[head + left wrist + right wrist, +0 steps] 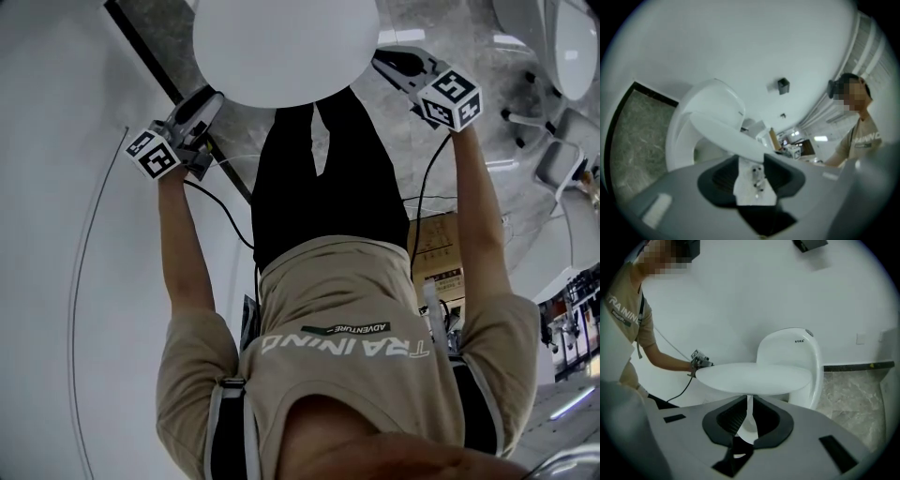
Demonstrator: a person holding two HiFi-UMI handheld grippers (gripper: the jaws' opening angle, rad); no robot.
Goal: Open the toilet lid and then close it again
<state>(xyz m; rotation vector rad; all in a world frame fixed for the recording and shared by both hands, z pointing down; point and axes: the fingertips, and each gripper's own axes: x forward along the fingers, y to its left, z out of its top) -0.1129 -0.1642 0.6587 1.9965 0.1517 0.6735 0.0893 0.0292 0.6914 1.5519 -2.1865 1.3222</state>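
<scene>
The right gripper [748,404] has its jaws drawn close on a thin white strip that runs up into the underside of the toilet lid [754,377], gripping it at the rim. The lid lies flat just above and ahead of the jaw tips, half raised, with the toilet body [806,357] beyond it. The left gripper [751,164] holds its jaws wide apart; the lid's edge crosses right at their tips and white surface shows in the gap, with neither pad seen pressing on it
</scene>
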